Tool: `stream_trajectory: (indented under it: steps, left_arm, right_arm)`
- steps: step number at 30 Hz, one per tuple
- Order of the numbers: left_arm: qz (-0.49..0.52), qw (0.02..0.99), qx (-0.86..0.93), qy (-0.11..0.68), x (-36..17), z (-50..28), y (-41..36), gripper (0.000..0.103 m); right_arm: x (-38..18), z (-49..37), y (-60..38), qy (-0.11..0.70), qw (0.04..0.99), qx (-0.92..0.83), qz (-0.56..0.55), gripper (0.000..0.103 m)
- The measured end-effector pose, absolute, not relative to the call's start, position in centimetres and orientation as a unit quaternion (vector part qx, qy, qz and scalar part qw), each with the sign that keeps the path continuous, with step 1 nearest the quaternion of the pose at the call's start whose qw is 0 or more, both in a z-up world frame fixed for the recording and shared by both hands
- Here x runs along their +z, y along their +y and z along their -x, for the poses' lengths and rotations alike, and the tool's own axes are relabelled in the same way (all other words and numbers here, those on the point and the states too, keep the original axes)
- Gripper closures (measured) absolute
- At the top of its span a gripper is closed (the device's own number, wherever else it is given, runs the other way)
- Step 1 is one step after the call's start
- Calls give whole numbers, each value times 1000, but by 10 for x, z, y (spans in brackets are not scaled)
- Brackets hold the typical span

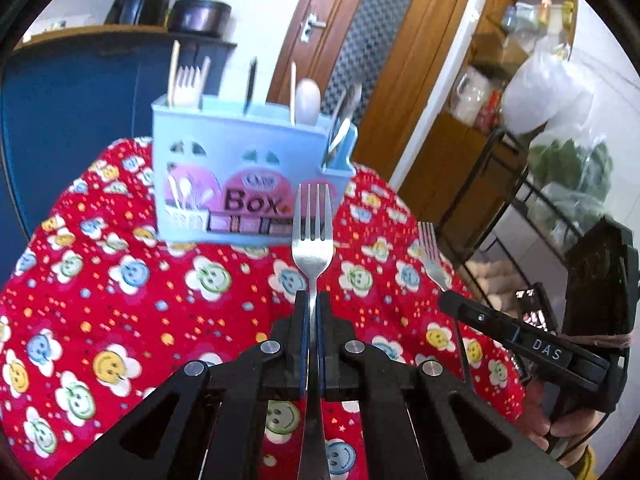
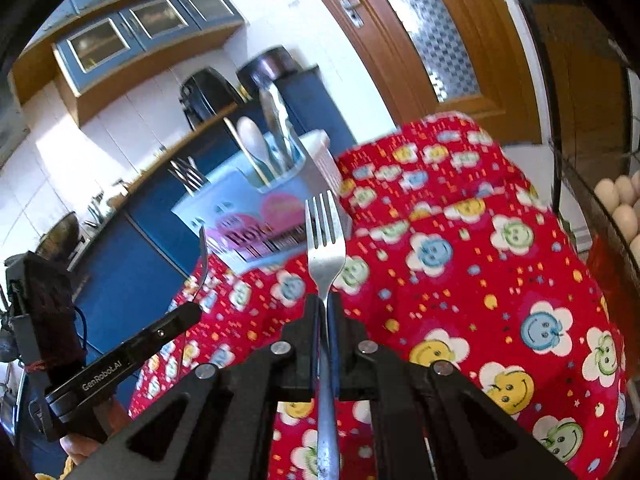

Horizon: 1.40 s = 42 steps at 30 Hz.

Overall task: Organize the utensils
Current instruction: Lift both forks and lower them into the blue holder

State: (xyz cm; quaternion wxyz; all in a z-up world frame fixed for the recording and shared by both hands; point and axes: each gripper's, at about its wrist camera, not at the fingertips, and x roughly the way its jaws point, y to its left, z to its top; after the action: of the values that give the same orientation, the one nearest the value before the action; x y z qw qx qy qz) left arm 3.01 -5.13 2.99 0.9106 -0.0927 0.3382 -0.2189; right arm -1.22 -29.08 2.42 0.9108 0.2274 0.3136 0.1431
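A pale blue utensil box [image 1: 244, 168] marked "Box" stands at the far side of the red table; it also shows in the right wrist view [image 2: 256, 216]. It holds forks, chopsticks and spoons in its compartments. My left gripper [image 1: 312, 300] is shut on a steel fork [image 1: 312, 240], tines up, just in front of the box. My right gripper [image 2: 326, 304] is shut on another steel fork [image 2: 326, 236], tines toward the box. The right gripper with its fork [image 1: 432, 256] shows at the right of the left wrist view. The left gripper with its fork [image 2: 202, 256] shows at the left of the right wrist view.
A red cloth with smiley flowers [image 1: 120, 300] covers the table. A black wire rack [image 1: 520, 208] with bags stands to the right. A blue cabinet [image 1: 72, 120] and a wooden door [image 1: 380, 60] lie behind. Eggs [image 2: 624, 208] sit at the far right.
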Motion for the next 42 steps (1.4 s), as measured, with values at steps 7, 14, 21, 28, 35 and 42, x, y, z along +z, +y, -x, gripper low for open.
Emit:
stream_trajectory:
  steps: [7, 14, 21, 28, 35, 42]
  left_arm:
    - [118, 923, -215, 298, 52, -26, -30, 100]
    - [131, 932, -204, 270, 69, -34, -11, 100]
    - [136, 943, -187, 241, 90, -51, 5, 100]
    - [131, 952, -177, 213, 109, -78, 12, 100]
    - [129, 959, -171, 187, 123, -110, 15, 100]
    - [118, 969, -160, 148, 140, -136, 12, 100]
  right_arm:
    - [46, 12, -280, 277, 924, 148, -218, 97]
    - [63, -1, -277, 251, 933, 145, -213, 97]
    - [79, -18, -272, 231, 941, 142, -201, 97]
    - [96, -40, -266, 208, 949, 146, -186, 97]
    - [113, -69, -256, 182, 957, 153, -169, 97]
    - [122, -101, -243, 155, 961, 166, -159, 97]
